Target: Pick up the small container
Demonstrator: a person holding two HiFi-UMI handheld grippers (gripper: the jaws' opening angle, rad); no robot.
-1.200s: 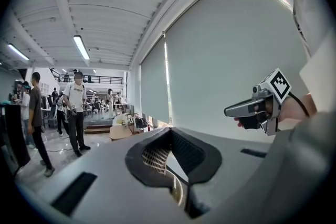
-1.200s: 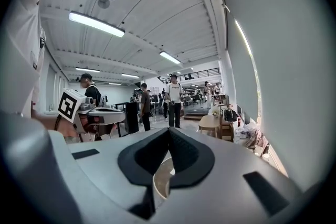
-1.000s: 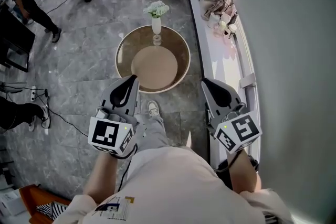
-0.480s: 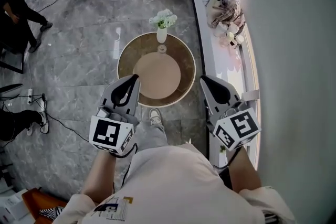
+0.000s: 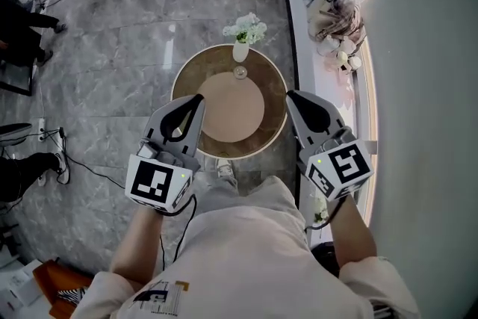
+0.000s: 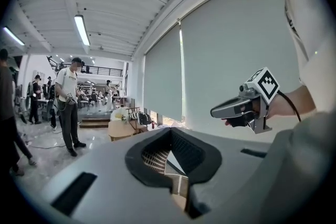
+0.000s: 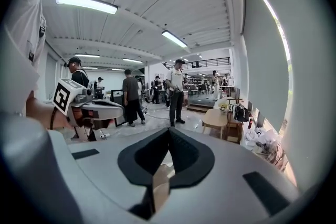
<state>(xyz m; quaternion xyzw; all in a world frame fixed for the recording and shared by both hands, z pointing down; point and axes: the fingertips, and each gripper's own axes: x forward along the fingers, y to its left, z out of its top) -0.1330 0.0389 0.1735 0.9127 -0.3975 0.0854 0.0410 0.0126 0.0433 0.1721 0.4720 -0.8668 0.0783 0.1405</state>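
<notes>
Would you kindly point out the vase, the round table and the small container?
vase [image 5: 240, 51], head view, white body.
round table [image 5: 187, 80], head view, dark outer ring.
small container [image 5: 240, 72], head view, its top.

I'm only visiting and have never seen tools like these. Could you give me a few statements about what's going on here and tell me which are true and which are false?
1. The left gripper and the right gripper are both shut and hold nothing. True.
2. A vase of white flowers stands at the far edge of the round table. True.
3. The small container is held in the right gripper. False: it sits on the table just in front of the vase, untouched.
4. Both grippers rest on the table top. False: the person holds them up in the air, pointing forward.
</notes>
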